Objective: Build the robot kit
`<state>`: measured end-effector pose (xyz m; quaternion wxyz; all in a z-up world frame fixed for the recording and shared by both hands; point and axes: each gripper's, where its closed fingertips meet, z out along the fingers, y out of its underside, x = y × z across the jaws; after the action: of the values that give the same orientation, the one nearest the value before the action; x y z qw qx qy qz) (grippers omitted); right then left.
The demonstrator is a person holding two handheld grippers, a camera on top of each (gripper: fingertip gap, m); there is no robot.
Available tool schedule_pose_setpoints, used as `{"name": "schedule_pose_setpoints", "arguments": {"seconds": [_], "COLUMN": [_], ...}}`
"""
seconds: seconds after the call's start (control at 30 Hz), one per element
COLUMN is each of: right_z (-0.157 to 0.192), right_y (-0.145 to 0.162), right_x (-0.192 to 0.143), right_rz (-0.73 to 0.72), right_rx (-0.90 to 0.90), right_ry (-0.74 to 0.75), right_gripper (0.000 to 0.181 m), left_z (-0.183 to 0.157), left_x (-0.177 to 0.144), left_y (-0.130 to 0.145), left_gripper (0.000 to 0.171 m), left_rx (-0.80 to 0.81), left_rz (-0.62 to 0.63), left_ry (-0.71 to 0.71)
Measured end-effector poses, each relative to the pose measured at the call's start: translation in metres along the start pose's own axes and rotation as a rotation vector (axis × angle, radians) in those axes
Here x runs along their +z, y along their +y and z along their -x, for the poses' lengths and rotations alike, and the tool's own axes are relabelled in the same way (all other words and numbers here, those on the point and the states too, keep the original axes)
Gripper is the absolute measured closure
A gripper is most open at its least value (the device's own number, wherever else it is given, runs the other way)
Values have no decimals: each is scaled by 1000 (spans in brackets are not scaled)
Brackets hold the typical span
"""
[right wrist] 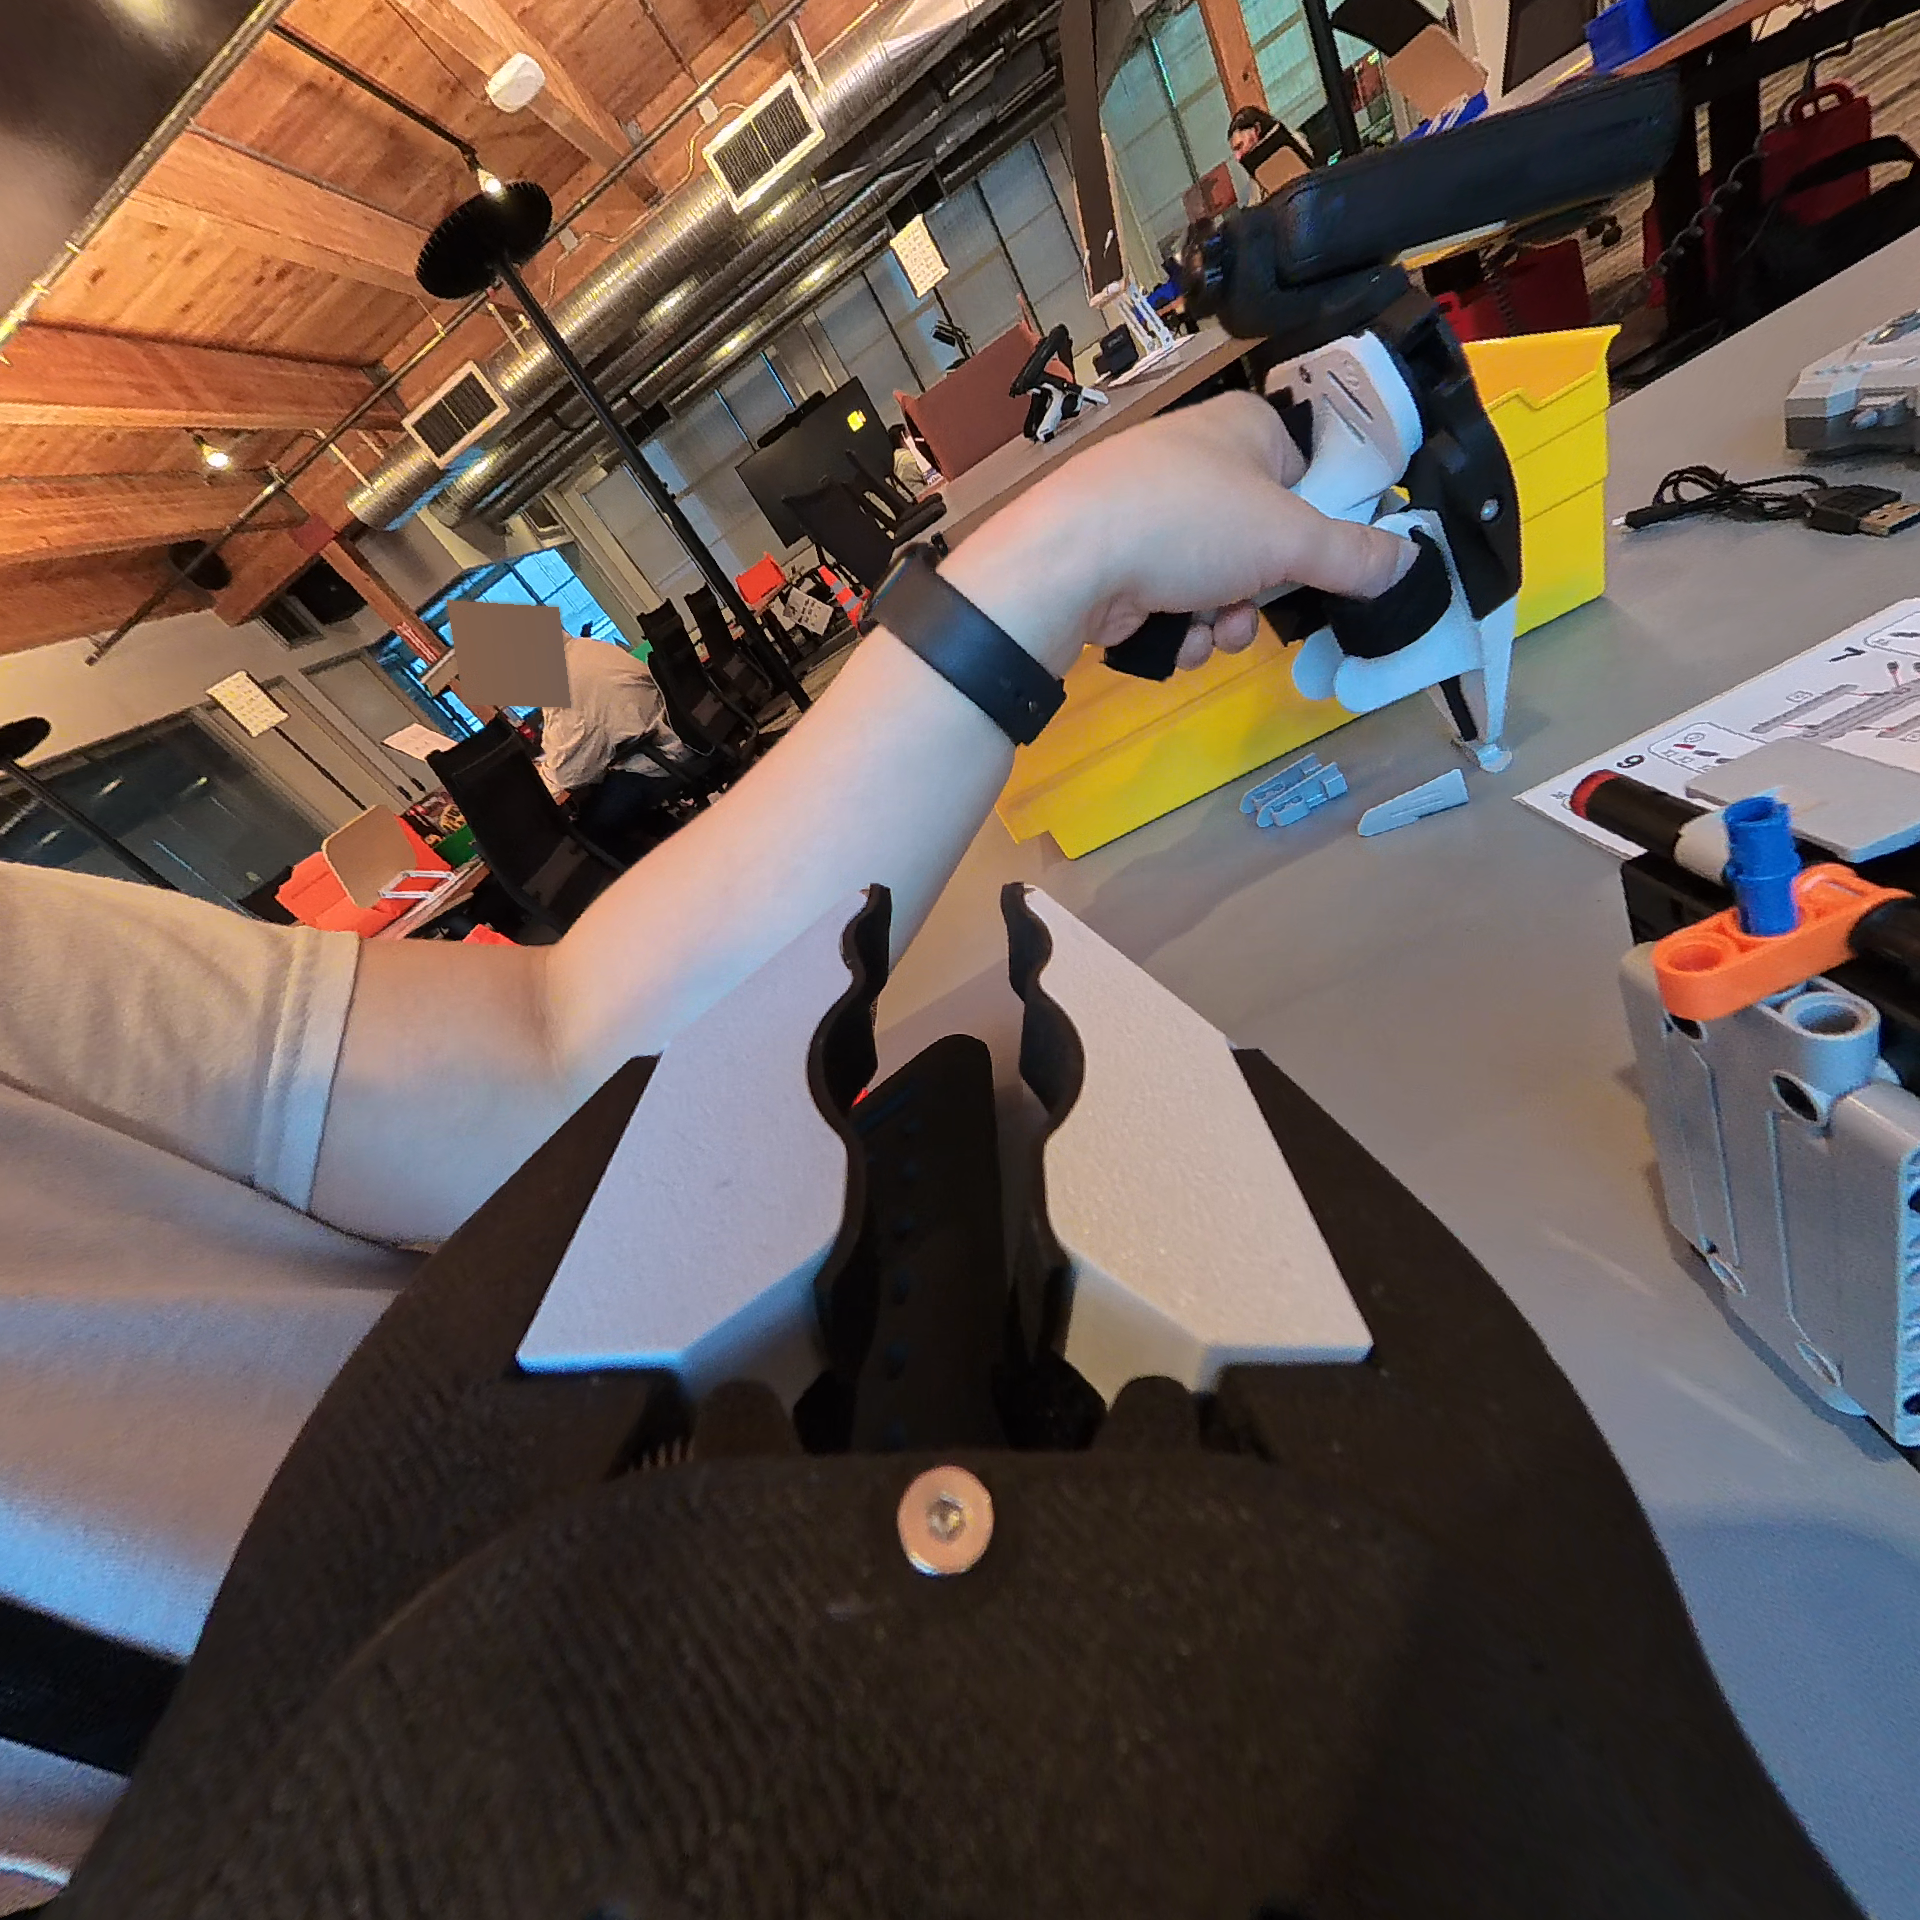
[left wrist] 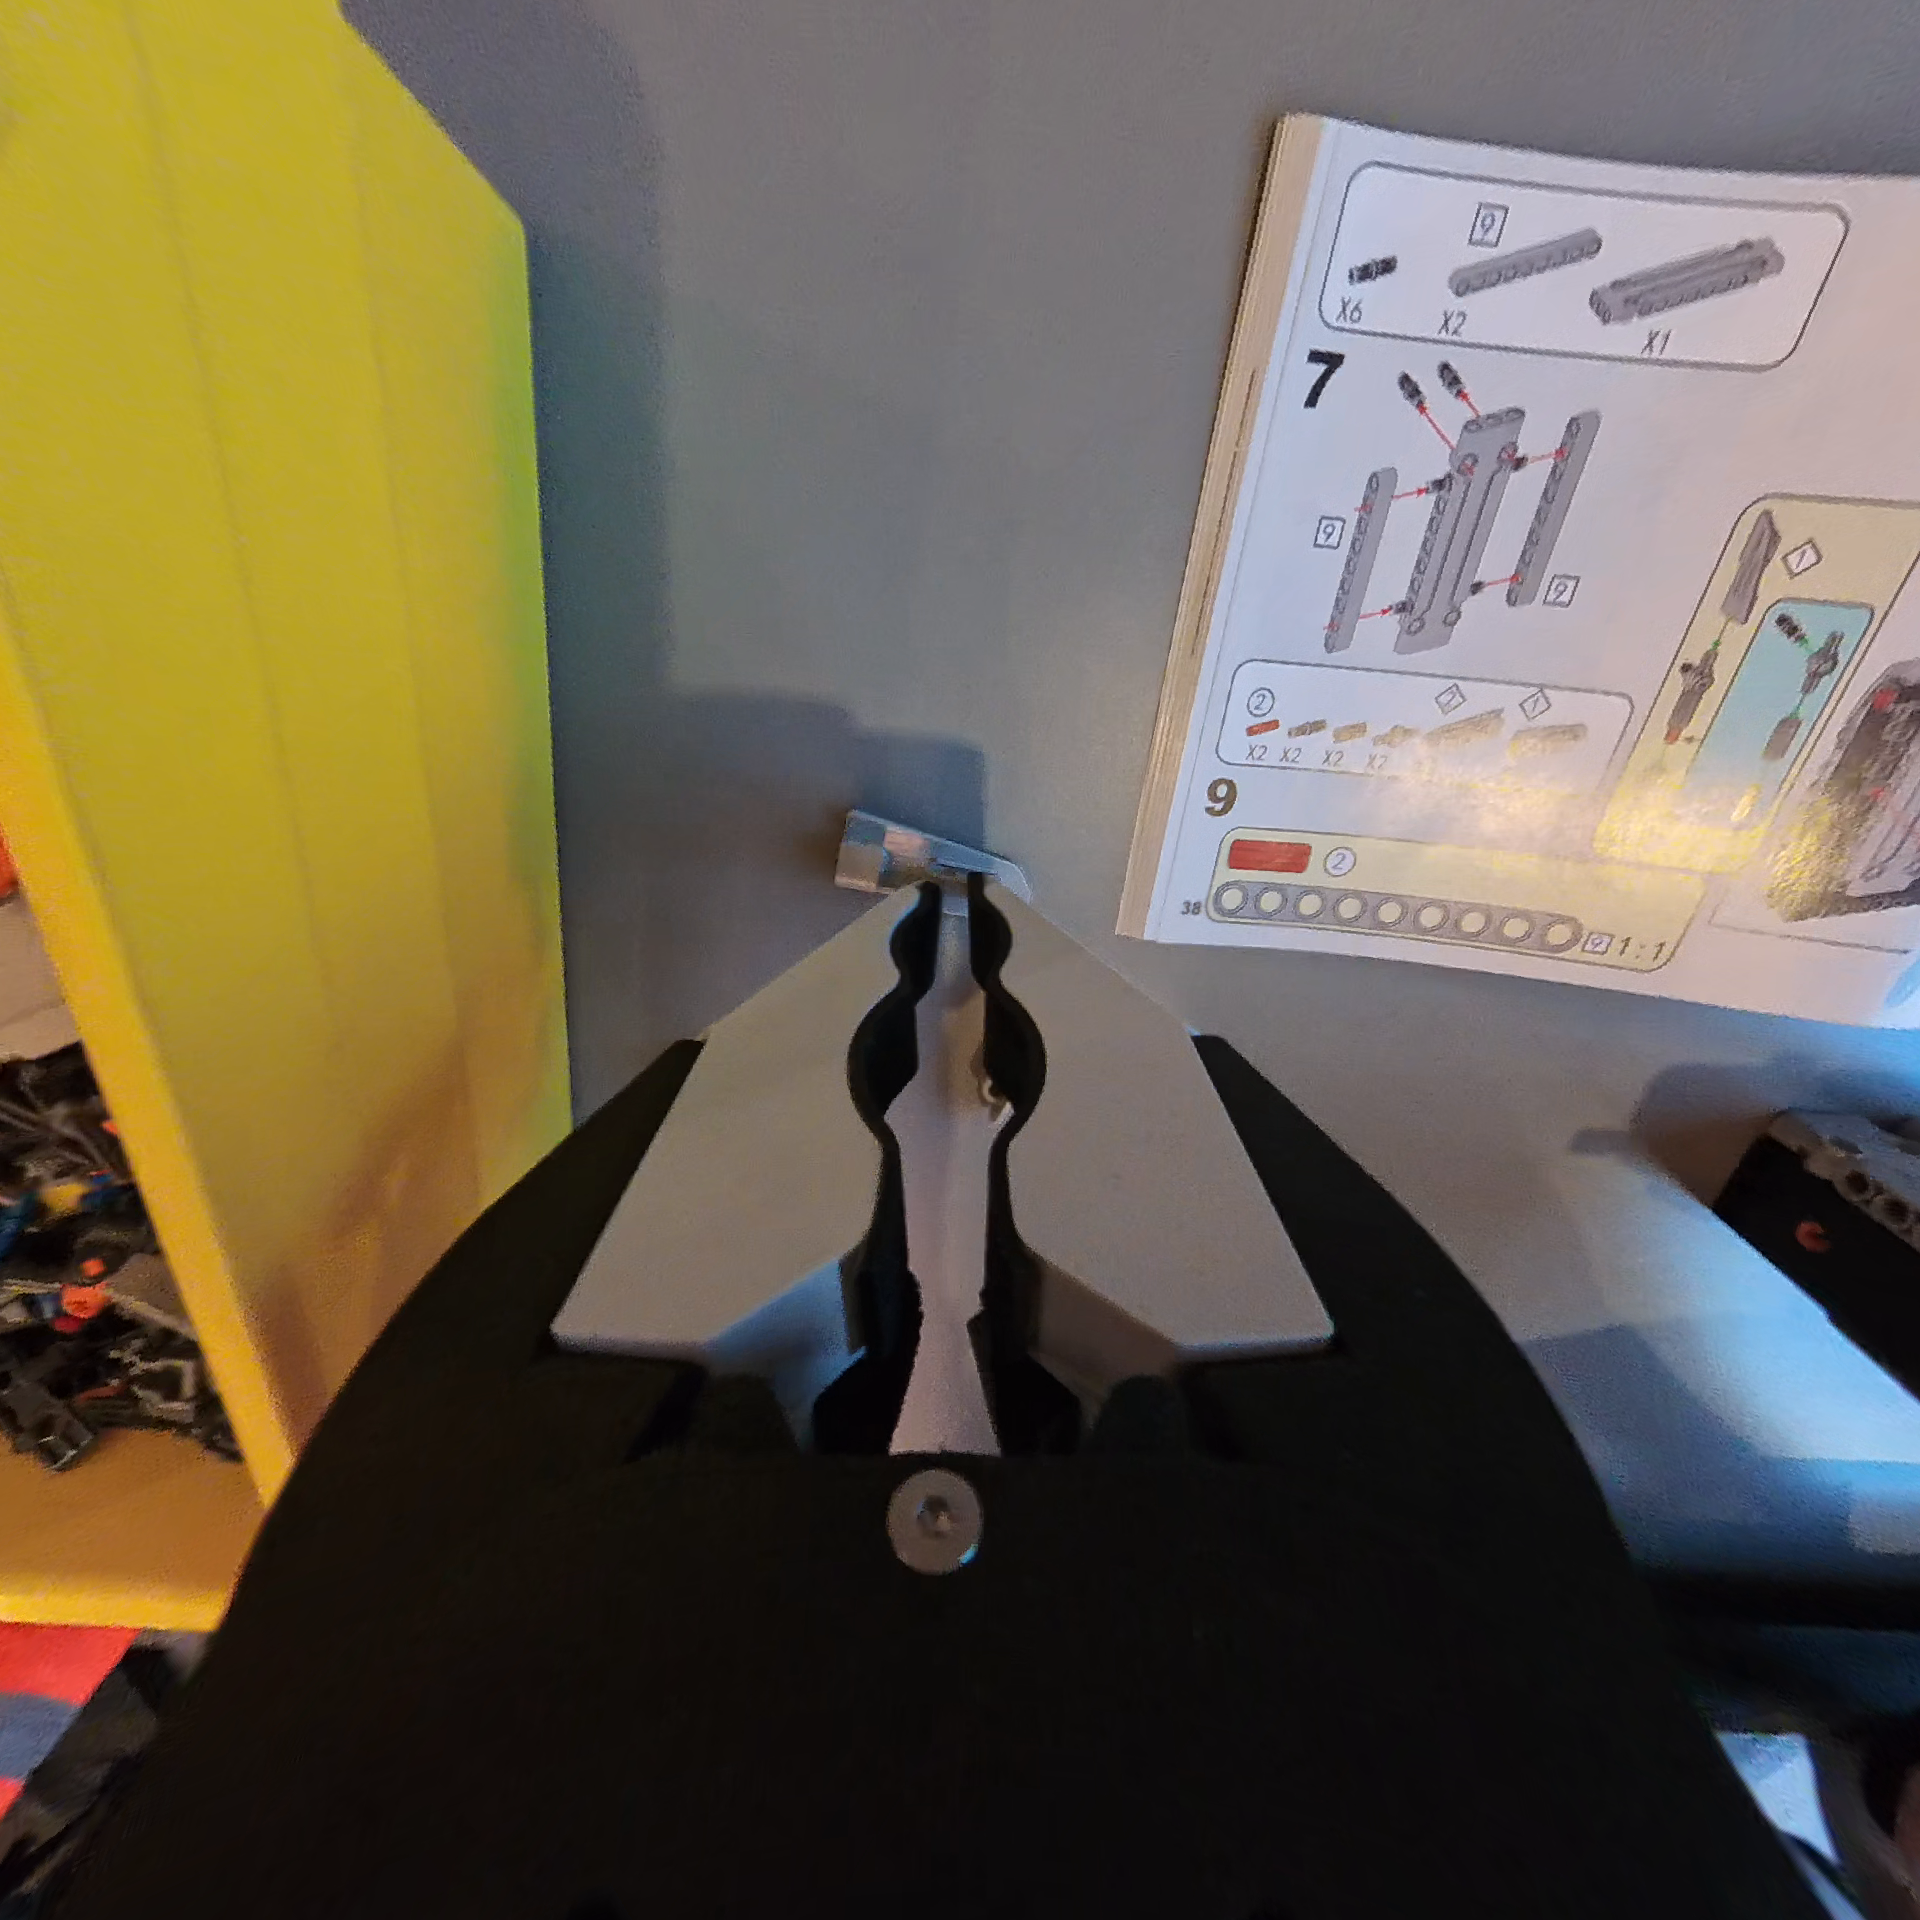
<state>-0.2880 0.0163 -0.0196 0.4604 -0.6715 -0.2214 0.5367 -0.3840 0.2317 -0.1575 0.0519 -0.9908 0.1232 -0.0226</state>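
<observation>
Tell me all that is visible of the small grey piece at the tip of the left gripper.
The small grey piece looks like plastic: a blocky end at left and a thin, flatter part running right. It lies on the grey table, between the yellow bin and the instruction booklet. The left gripper has its jaws almost shut on the thin part.

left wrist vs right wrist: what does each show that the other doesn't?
Left wrist only: left claw tips pinching a small light-grey plastic piece on the table; dark loose parts inside the yellow plastic bin.

Right wrist only: open right claw holding nothing; grey block assembly with an orange beam and blue pin; loose grey pieces; a black cable.

Both: yellow bin, printed instruction booklet, grey table.
</observation>
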Motion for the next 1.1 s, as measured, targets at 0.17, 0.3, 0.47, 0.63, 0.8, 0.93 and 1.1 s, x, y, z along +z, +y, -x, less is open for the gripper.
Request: {"name": "schedule_pose_setpoints", "arguments": {"seconds": [0.17, 0.3, 0.47, 0.63, 0.8, 0.93, 1.1], "right_z": [1, 0, 0, 0, 1, -1, -2], "right_y": [1, 0, 1, 1, 3, 3, 2], "right_x": [0, 0, 0, 0, 2, 1, 1], "right_rz": [4, 3, 5, 3, 15, 14, 10], "right_rx": [-4, -4, -4, 3, -3, -1, 7], "right_ry": [0, 1, 1, -3, -3, 3, 2], "right_gripper": [160, 160, 160, 160, 159, 160, 160], "left_z": [-1, 2, 0, 5, 3, 1, -3], "left_x": [0, 0, 0, -2, -3, 3, 4], "left_y": [2, 2, 1, 3, 1, 5, 5], "left_gripper": [161, 158, 161, 162, 151, 152, 158], "left_rx": [-49, -51, -15, -6, -70, -41, 7], "left_rz": [17, 24, 37, 30, 0, 33, 29], "left_ry": [30, 10, 22, 35, 78, 48, 30]}}
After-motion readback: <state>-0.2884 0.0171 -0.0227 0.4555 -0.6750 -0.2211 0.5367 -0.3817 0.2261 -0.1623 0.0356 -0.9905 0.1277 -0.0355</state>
